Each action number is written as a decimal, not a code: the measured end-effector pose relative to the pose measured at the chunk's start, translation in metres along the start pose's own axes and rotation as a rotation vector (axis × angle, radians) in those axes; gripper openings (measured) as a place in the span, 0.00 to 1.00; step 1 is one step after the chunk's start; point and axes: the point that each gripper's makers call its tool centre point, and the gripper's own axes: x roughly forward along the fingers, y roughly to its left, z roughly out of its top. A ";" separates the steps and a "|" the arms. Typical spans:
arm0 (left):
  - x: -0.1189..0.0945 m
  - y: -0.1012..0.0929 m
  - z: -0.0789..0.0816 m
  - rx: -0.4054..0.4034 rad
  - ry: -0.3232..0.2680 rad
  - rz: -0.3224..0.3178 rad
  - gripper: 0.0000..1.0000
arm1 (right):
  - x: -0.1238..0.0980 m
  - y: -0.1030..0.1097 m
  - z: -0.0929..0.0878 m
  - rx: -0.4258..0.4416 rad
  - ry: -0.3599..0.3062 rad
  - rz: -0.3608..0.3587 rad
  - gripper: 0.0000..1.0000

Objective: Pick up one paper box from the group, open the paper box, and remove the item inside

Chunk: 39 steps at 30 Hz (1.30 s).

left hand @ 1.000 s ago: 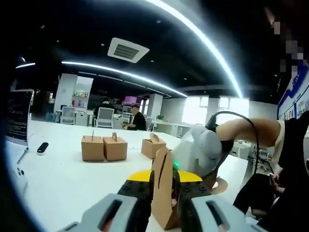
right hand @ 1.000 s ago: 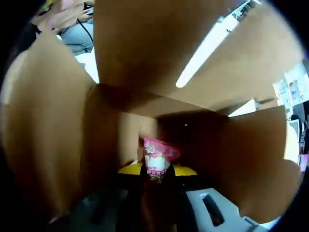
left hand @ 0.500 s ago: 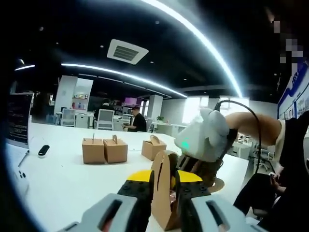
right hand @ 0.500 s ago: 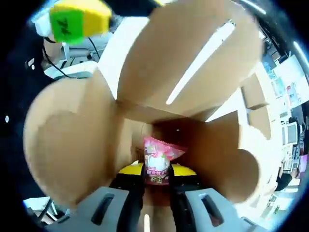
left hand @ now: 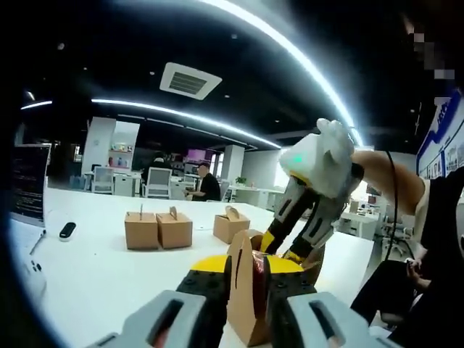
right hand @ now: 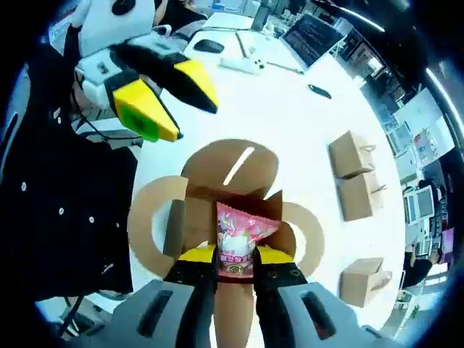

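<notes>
Right gripper view: my right claw is clamped on the pink packet, directly above the open box. My left claw pinches the box's flap.

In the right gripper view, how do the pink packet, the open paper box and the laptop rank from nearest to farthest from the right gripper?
1. pink packet, clamped in the right gripper.
2. open paper box, just beyond and around the packet.
3. laptop, at the table's far end, top of the view.
</notes>
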 end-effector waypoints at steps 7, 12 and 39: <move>0.001 -0.003 0.002 0.010 0.001 -0.004 0.20 | -0.031 -0.005 0.003 0.034 -0.087 -0.039 0.20; 0.000 -0.008 0.004 0.024 0.006 -0.011 0.20 | -0.061 -0.004 0.002 0.072 -0.175 -0.070 0.20; -0.019 0.004 -0.094 0.090 0.306 -0.116 0.27 | -0.002 0.056 -0.140 0.321 -0.125 -0.088 0.20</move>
